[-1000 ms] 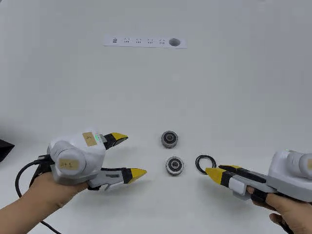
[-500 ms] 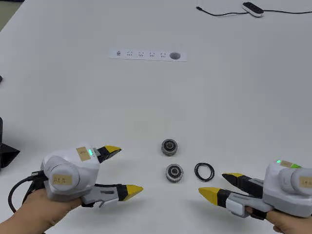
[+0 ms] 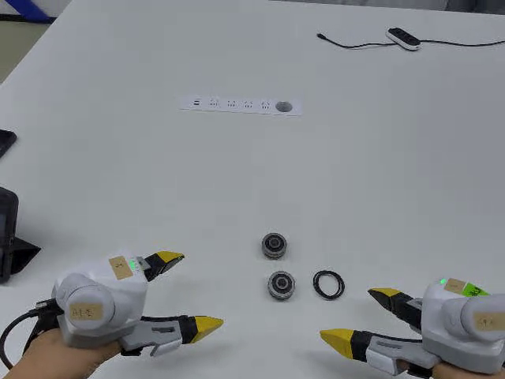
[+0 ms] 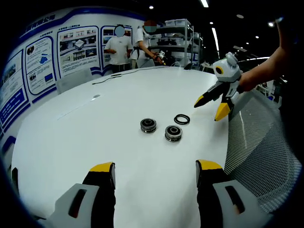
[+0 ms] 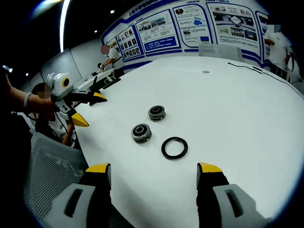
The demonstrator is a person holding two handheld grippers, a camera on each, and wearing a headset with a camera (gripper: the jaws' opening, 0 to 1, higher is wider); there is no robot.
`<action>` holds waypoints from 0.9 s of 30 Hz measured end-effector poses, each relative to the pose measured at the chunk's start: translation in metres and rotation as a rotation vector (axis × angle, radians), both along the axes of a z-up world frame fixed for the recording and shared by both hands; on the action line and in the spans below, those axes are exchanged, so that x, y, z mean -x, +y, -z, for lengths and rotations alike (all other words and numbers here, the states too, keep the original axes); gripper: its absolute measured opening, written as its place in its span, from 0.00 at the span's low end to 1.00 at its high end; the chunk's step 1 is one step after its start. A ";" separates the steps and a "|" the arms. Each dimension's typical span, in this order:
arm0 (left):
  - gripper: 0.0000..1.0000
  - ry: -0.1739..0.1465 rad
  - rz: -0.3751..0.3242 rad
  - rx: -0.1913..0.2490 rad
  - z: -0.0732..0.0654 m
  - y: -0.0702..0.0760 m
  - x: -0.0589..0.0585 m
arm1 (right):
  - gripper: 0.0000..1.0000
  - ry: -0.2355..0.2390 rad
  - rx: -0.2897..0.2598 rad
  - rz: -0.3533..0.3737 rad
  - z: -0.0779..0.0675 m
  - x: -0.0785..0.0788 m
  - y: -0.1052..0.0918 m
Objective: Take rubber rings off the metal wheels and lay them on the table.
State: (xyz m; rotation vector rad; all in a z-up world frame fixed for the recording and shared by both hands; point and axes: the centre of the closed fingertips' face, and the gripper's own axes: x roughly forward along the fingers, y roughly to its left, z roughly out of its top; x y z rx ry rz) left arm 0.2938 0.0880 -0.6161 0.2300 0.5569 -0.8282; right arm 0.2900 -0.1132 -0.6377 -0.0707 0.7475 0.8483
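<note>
Two metal wheels lie on the white table: the far wheel (image 3: 274, 245) (image 4: 148, 125) (image 5: 156, 113) and the near wheel (image 3: 281, 284) (image 4: 173, 133) (image 5: 141, 133). A loose black rubber ring (image 3: 329, 284) (image 4: 181, 119) (image 5: 174, 147) lies flat just right of the near wheel. My left gripper (image 3: 188, 294) (image 4: 154, 172) is open at the lower left, empty, well short of the wheels. My right gripper (image 3: 361, 317) (image 5: 152, 173) is open at the lower right, empty, a little behind the ring.
A white power strip (image 3: 241, 104) lies further back on the table. A cable with a small device (image 3: 402, 37) runs along the far right. A dark object (image 3: 11, 229) stands at the left edge. People stand beyond the table (image 4: 130, 45).
The right gripper went from shut beside the ring to open and drew back toward me, leaving the ring on the table. The head camera tilted, showing more of the far table.
</note>
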 end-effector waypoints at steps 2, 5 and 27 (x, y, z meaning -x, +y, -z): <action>0.71 -0.003 -0.009 0.001 0.000 0.002 0.002 | 0.75 -0.007 0.008 -0.009 0.001 0.003 0.000; 0.72 -0.007 -0.027 0.011 -0.001 0.005 0.007 | 0.77 -0.021 0.023 -0.019 0.001 0.007 -0.001; 0.91 -0.022 -0.091 0.026 -0.004 0.017 0.020 | 0.96 -0.128 0.083 -0.023 -0.001 0.017 -0.014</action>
